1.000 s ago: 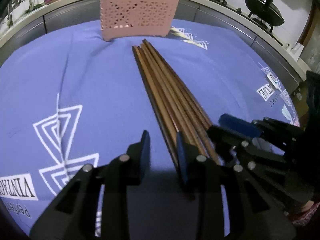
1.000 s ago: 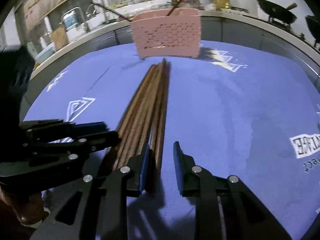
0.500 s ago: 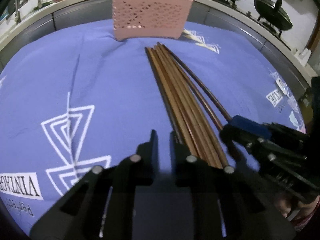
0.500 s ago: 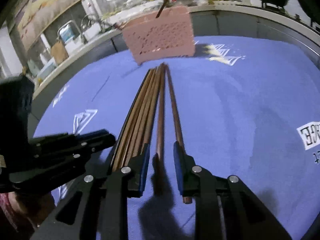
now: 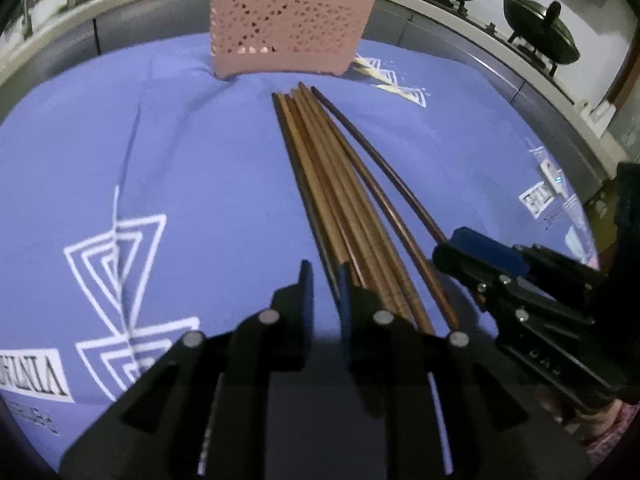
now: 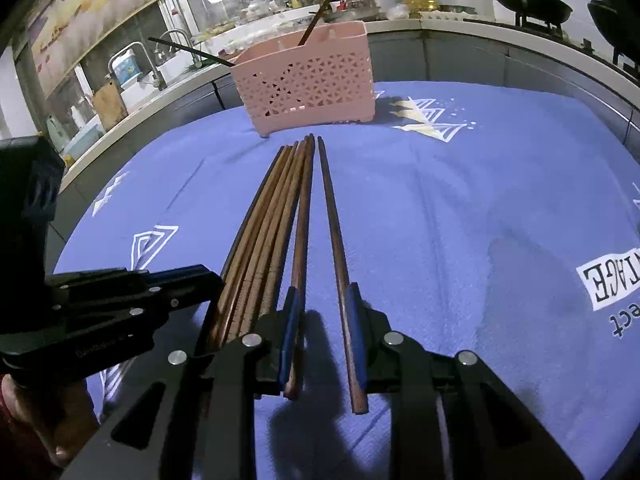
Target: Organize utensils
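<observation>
Blue cloth [image 6: 460,208] covers the table. Pink basket [image 6: 308,80] at 12 o'clock, chopsticks [image 6: 272,232] fanned w/ tips toward it, near ends hidden under claws. R gripper [image 6: 322,320] parted, straddling two sticks. L gripper [image 5: 324,284] narrowly apart, nothing between.

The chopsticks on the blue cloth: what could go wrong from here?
1. The right gripper is open around two chopsticks, which lie apart, so closing may catch only one or cross them.
2. The left gripper sits beside the bundle and may knock it out of line.
3. The pink basket already holds leaning sticks, and these could block a new one.
</observation>
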{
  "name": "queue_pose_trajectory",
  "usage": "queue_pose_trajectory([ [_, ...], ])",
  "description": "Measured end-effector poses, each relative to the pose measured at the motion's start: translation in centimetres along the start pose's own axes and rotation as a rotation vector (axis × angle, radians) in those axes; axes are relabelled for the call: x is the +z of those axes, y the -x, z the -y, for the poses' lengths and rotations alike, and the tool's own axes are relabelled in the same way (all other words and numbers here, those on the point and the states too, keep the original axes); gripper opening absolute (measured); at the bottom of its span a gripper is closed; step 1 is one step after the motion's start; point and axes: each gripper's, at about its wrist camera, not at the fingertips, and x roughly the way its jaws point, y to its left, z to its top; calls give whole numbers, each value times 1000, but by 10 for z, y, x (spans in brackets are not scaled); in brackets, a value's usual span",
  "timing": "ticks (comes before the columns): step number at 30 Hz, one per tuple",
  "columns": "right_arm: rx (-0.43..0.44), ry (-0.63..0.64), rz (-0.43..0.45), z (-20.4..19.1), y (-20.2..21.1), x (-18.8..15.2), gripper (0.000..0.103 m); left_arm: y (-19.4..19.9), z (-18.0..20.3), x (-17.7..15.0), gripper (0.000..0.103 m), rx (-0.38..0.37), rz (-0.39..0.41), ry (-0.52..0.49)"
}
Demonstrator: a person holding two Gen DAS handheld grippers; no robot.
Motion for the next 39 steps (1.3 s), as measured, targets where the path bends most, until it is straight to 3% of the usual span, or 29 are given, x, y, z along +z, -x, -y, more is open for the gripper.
queue_pose_trajectory([
  [5,-9,2,-3,1,-2,0,25,-7,-1,10,18,14,-19,15],
  [9,-28,21,-9,0,-4,-1,25,-11,8,13,17,74,-9,-34],
  [11,-49,40,-1,-1,-5,-2,23,-11,7,13,10,81,2,-42],
  [13,-79,59,-1,-1,-6,-2,9,-10,0,13,9,68,2,-38],
  [14,-79,53,-5,2,-6,-2,8,-9,-2,12,8,63,-2,-34],
  [21,-82,59,-51,13,10,-16,7,20,-40,-20,7,89,-18,-19],
  [25,-80,79,-83,16,15,-18,8,27,-53,-24,8,66,-39,-7],
  [31,-23,61,-126,19,-16,24,8,5,-45,15,18,119,-38,-84],
  [39,-3,96,-164,13,-80,98,9,-31,-39,74,14,138,-34,-149],
])
